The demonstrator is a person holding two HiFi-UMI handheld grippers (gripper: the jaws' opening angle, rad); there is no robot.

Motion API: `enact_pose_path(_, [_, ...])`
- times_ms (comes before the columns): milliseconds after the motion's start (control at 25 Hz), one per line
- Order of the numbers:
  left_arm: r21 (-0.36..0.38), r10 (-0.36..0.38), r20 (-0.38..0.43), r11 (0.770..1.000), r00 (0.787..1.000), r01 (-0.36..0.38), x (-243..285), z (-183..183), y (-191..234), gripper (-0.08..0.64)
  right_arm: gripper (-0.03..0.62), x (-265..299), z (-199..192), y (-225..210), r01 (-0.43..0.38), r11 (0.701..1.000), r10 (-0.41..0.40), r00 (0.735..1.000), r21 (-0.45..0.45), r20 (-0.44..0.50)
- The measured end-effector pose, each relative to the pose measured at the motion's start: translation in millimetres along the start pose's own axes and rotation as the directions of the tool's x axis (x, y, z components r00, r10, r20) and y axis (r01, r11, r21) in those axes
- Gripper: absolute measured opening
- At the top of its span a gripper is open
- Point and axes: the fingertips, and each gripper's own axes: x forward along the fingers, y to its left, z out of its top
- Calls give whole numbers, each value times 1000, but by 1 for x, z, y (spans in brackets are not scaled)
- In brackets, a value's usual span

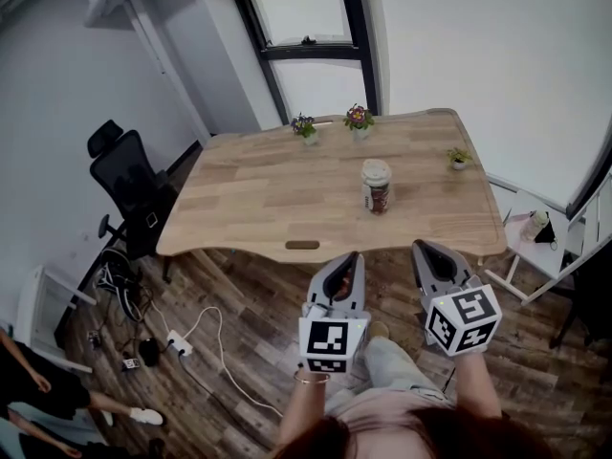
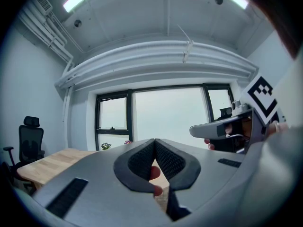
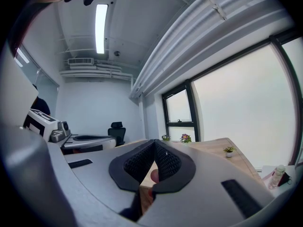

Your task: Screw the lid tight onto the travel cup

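Wooden table (image 1: pixel 258 199) bears the travel cup (image 1: pixel 376 186) upright.

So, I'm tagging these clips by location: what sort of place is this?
Probably an office or meeting room: a long light wooden table, a black swivel office chair beside it, and tall dark-framed windows behind.

Left tool (image 1: pixel 355 256) and right tool (image 1: pixel 422 248) are short of the bench (image 1: pixel 258 194) near edge, over floor, with nothing between them and the edge. Bench top is mostly bare wood. Travel cup (image 1: pixel 376 186) stands alone right of centre, open all round. Two flower pots (image 1: pixel 305 128) (image 1: pixel 360 120) sit at the far edge and a small plant (image 1: pixel 459 159) near the right edge, all well apart from the cup. Office chair (image 1: pixel 129 185) blocks the bench's left end. Side table (image 1: pixel 528 242) sits just off the right corner. Cables (image 1: pixel 206 338) lie on the floor at left.
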Motion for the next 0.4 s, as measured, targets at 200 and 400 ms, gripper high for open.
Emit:
enact_pose_path(200, [-1,-3,8,1000,1000,3,-3,3,-3,2,0,-4,0,0,7,1000,-7,1000,0,-4])
enact_pose_path(400, [5,-5,3,1000,1000,5,-8,1,-4,2,0,-6,-1,4,9,1000,-9,1000,-4,-9])
